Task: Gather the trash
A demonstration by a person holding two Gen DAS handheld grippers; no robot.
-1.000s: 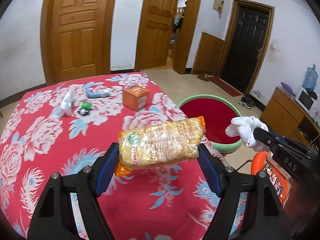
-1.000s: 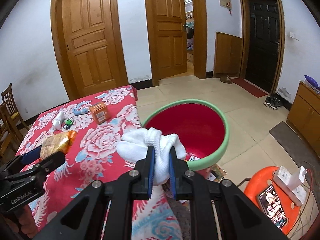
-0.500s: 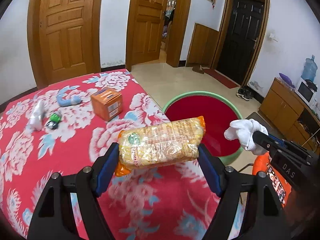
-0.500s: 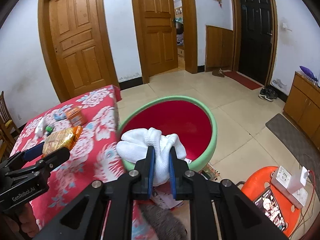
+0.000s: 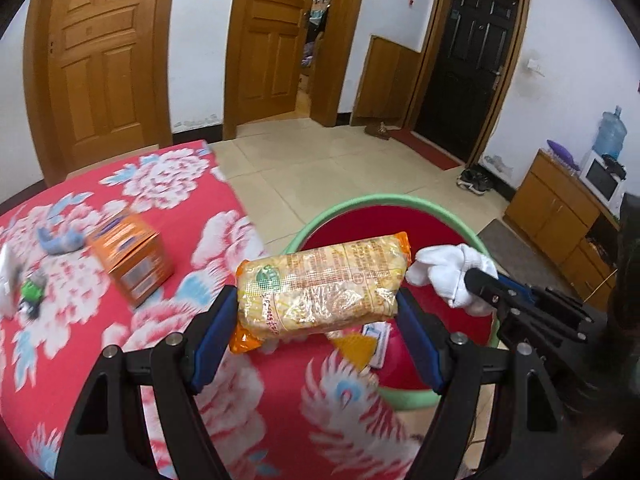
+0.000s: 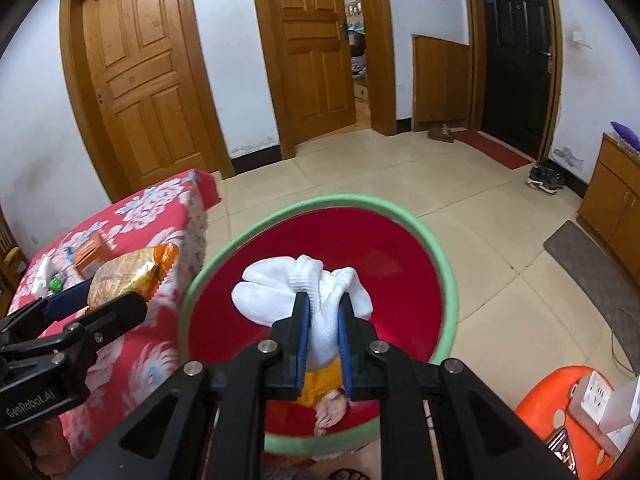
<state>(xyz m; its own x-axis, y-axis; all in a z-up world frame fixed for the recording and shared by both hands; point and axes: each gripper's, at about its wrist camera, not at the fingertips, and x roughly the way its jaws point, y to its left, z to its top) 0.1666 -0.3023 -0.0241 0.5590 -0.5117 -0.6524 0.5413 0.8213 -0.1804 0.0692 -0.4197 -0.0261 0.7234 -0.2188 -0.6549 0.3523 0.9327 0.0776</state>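
Note:
My left gripper (image 5: 316,312) is shut on a yellow-orange snack packet (image 5: 320,286) and holds it over the table's right edge, beside the bin. The packet also shows in the right wrist view (image 6: 128,276). My right gripper (image 6: 323,312) is shut on a white cloth wad (image 6: 304,296) and holds it over the open red bin with a green rim (image 6: 440,256). The cloth (image 5: 452,276) and the bin (image 5: 384,202) also show in the left wrist view. Some wrappers (image 6: 324,396) lie in the bin.
A table with a red floral cloth (image 5: 132,344) carries an orange box (image 5: 132,260), a blue tube (image 5: 60,240), a small green item (image 5: 32,290) and a white item (image 5: 6,284). An orange stool (image 6: 560,408) stands at the right. A wooden cabinet (image 5: 560,216) lines the right wall.
Both grippers moved right, away from the table and toward the bin. The cloth now hangs over the bin's opening and the packet has reached the table's edge. Both grips held.

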